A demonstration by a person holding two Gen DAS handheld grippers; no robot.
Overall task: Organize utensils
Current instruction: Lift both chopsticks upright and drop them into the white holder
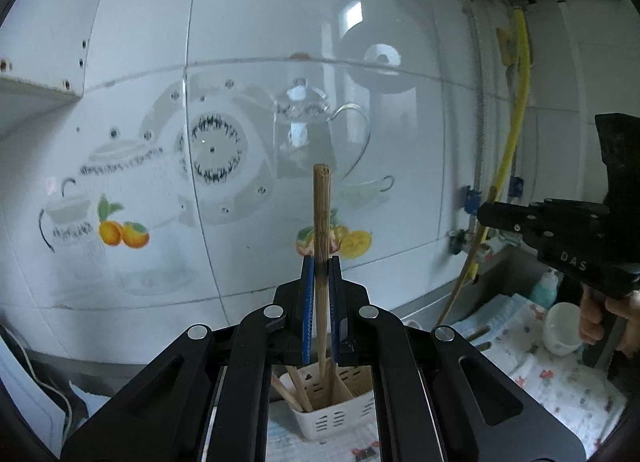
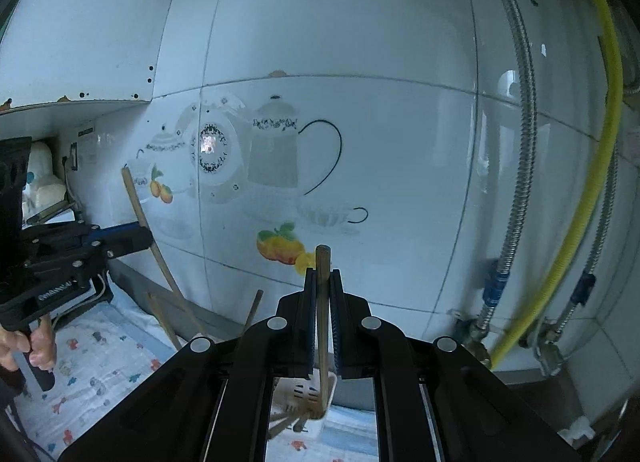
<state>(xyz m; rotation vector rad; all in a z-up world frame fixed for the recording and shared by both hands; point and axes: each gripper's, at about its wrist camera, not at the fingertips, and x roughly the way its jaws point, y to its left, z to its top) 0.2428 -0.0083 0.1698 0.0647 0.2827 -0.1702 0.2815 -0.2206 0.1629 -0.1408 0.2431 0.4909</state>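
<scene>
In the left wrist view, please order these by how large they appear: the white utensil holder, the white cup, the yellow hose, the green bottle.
1. yellow hose, longest
2. white utensil holder, partly hidden by the left gripper
3. white cup
4. green bottle, partly hidden

Fisheye distortion makes true sizes unsure.

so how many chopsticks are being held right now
2: one chopstick upright in the left gripper, one chopstick upright in the right gripper. More sticks sit in the white holder below, partly hidden.
</scene>
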